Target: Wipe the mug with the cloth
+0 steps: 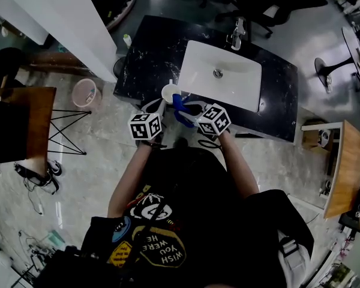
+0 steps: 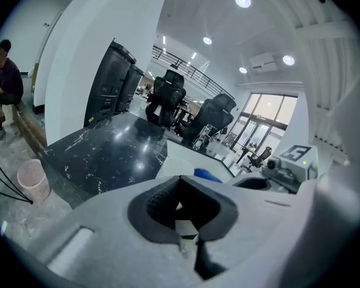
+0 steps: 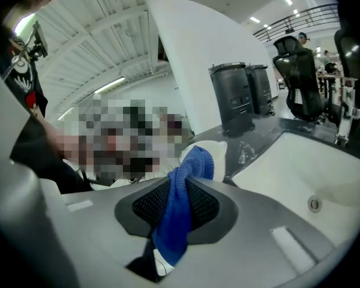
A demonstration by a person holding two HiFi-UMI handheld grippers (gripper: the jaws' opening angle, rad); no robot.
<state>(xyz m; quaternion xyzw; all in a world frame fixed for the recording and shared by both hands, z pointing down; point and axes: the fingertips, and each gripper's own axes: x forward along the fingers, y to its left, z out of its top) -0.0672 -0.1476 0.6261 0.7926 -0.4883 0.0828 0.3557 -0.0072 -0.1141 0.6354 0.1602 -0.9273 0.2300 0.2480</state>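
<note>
**Mug (image 1: 170, 92) held at the sink's corner, cloth at its side**

Mug and cloth (image 3: 189, 167) meet between the two grippers, over the front of the dark marbled surface (image 1: 147, 53) and just beside the near left corner of the white sink (image 1: 228, 65); whether the mug rests on the surface or is lifted clear of it, I cannot tell. The left gripper (image 2: 183, 212) comes in from the left, its fingers clenched on a thin white part that I take to be the mug's wall or handle, though which one is unclear; the right gripper (image 3: 175, 204) comes in from the right, its fingers clamped on the blue cloth, whose free end sticks out ahead of them. From the right fingers the mug lies straight ahead and very near, and the cloth's tip appears to touch its white side; the wiping stroke therefore depends on the right hand, with the left only steadying. The mug is plain white and stands about upright, its round mouth open to the head view; no dirt or wet is clear enough to report.
</note>
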